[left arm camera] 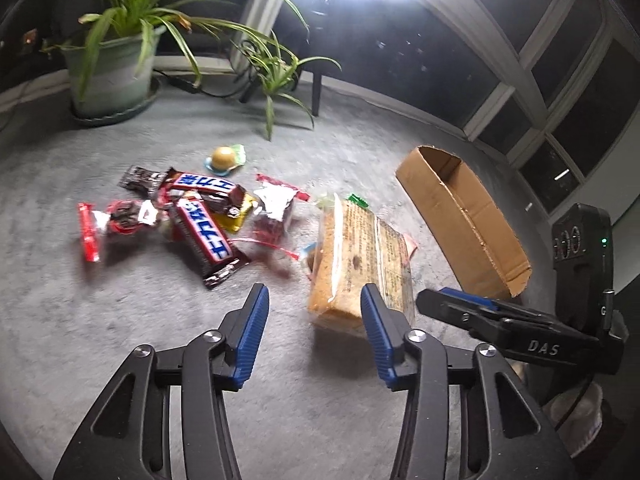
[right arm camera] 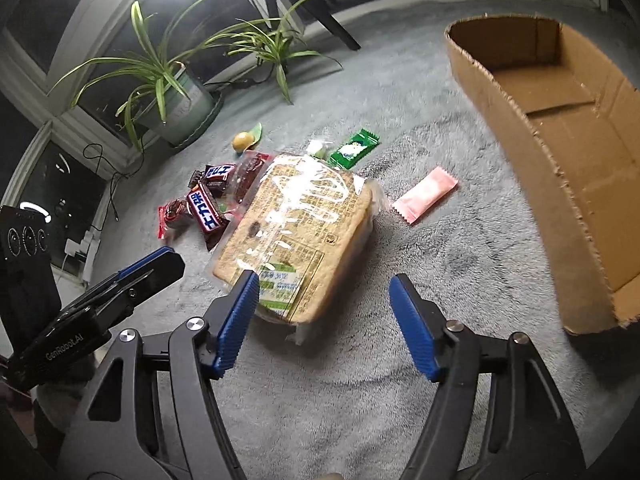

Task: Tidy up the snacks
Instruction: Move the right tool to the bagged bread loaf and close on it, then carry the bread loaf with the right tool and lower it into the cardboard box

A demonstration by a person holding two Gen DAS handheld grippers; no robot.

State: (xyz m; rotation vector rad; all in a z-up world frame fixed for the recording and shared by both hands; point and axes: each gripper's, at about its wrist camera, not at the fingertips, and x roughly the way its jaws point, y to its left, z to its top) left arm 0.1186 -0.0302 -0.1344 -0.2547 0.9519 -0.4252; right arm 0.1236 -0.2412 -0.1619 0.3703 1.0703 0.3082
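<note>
Grey carpet [left arm camera: 320, 420] carries everything; nothing has yet been placed in the cardboard box [right arm camera: 532, 184], which lies open and empty at the right.

Left: a loose heap of candy bars [left arm camera: 200, 220] and small red wrappers [left arm camera: 89, 232] sits overlapping, with a round wrapped sweet [left arm camera: 223, 158] just behind. Risk: a grasp into this heap may catch two wrappers at once or drag neighbours across the carpet, since the pieces lie on one another.

Centre: the bagged bread [right arm camera: 296, 232] lies flat, in a clear, glossy film. The left hand-held gripper [left arm camera: 314, 304] is partly open and holds nothing; one pad appears just beside the near corner of the bread, the other over bare carpet. The right hand-held gripper [right arm camera: 324, 292] stands wider, also holding nothing, its left pad at the bread's near edge, though contact cannot be confirmed. Risks: both tools converge on the same corner and stand near one another, so they could collide; a pinch on film alone may slip or tear; a firm squeeze would crush soft slices.

Right: a green packet [right arm camera: 354, 148] lies just beyond the bread, a pink sachet [right arm camera: 424, 194] beside it. Lifting the bread could sweep either aside. The box wall is ragged and low, and a long bag may catch on its rim.
</note>
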